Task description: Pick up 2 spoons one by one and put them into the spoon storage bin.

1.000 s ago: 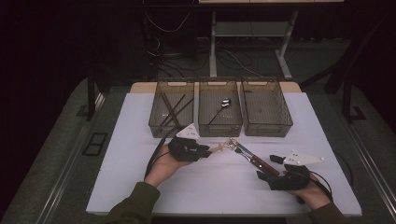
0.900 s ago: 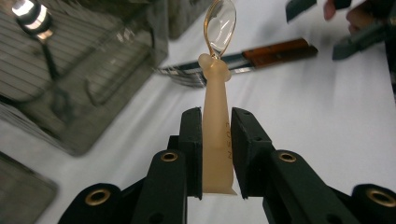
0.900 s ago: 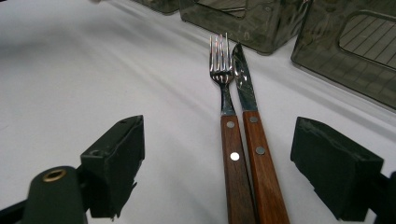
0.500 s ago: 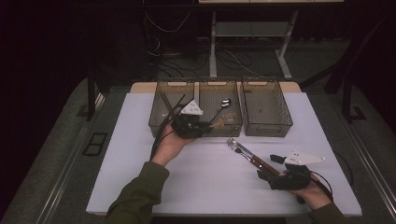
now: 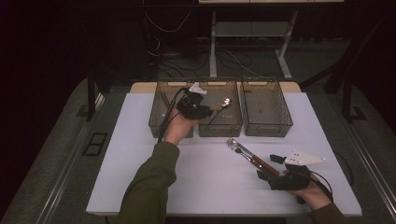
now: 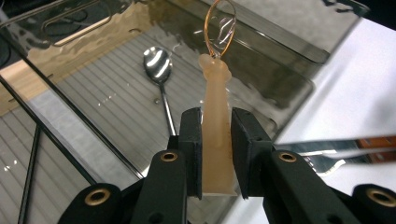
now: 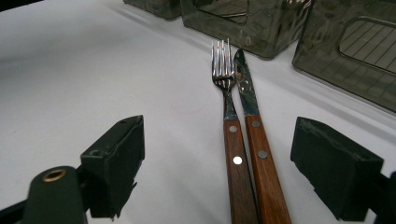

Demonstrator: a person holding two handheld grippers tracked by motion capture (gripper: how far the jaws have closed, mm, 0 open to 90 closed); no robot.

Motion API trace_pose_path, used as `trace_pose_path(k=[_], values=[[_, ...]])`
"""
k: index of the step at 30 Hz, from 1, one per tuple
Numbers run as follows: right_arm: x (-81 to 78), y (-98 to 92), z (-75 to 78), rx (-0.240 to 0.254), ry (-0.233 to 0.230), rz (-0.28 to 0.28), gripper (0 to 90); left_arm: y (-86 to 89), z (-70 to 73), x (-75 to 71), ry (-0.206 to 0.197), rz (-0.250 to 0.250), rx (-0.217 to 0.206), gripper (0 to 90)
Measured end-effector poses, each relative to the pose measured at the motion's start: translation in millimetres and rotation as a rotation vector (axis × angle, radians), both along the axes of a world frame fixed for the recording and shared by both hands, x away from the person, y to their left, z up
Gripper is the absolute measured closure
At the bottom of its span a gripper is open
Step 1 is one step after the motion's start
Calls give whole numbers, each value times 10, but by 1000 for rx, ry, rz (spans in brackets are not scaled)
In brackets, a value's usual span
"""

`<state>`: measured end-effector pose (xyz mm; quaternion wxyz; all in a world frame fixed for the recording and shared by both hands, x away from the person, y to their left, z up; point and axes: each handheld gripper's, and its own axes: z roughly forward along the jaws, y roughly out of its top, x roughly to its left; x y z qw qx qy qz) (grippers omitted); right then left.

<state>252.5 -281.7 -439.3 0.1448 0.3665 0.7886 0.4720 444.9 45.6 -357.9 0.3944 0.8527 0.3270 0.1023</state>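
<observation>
My left gripper point(image 6: 212, 135) clenches a pale amber-handled utensil point(image 6: 215, 121), probably a wire whisk, over the smoky middle bin point(image 5: 219, 127); next, release. My right gripper point(image 7: 219, 163) gapes around the wooden-handled fork point(image 7: 231, 126) and knife point(image 7: 254, 135).

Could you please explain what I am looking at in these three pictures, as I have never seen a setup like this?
A person sits at a white table holding a two-jawed tool in each hand. One picture looks down from above; the other two come from cameras riding on each tool. The left tool is shut on a pale plastic handle ending in a wire loop, held over the middle bin, where a spoon lies. The right tool rests open on the table, a wooden-handled fork and knife lying side by side between its jaws. Three clear bins stand at the back.
</observation>
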Motion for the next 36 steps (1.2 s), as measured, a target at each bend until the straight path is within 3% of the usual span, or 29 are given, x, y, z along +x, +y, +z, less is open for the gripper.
trace_pose_path(k=[5,6,8,13,14,16,18,20,22,25,28,32,36], values=[[-8,2,7,-2,-3,3,178,-99,-74,140,51,47,36,739],[-7,1,7,-1,-5,5,178,-133,-93,155,62,67,27,739],[-10,1,8,0,-6,6,178,-167,-112,185,76,65,69,739],[-16,0,18,0,-9,14,178,-258,-225,224,93,68,121,738],[-15,0,17,0,-11,14,178,-291,-252,212,105,95,104,738],[-16,1,16,-1,-12,14,178,-304,-269,212,120,87,123,736],[-15,1,16,0,-11,15,179,-321,-292,212,136,90,95,728],[-14,1,15,0,-11,16,178,-309,-282,215,122,85,112,704],[-14,0,16,-2,-11,15,178,-308,-282,214,110,84,93,645],[-13,0,15,-2,-10,15,178,-272,-239,216,83,52,123,591],[-15,1,14,-4,-9,15,178,-252,-207,196,46,32,96,549],[-13,0,12,-8,-10,13,178,-208,-171,139,34,27,38,494],[-11,3,8,-10,-10,11,178,-144,-138,87,22,6,9,455]])
